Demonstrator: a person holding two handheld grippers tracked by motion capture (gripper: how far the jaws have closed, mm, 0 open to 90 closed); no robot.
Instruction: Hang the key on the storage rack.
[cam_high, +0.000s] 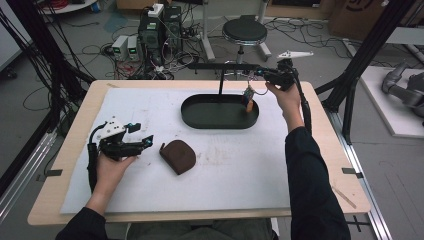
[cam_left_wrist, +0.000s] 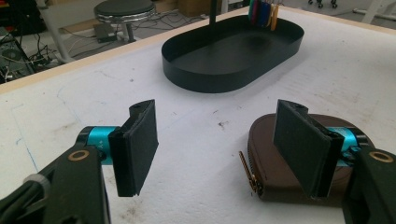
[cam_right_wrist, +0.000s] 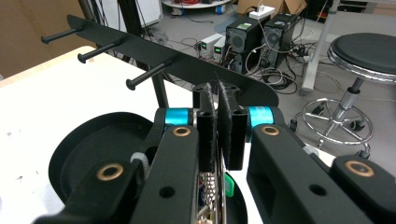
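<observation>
On the mat (cam_high: 150, 107), the pouch (cam_high: 178, 156) lies before the tray (cam_high: 200, 120), left gripper (cam_high: 142, 144) beside it.

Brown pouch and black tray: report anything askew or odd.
Nothing stands out. The brown pouch lies flat, zipped, on the mat beside the open left tool. The black tray sits level; the right tool holds keys over it.

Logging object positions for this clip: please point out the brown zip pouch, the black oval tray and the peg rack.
brown zip pouch (cam_high: 178, 156), high view, middle of its top face.
black oval tray (cam_left_wrist: 196, 79), left gripper view, its near outer wall.
peg rack (cam_right_wrist: 187, 65), right gripper view, the flat bar behind the pegs.
</observation>
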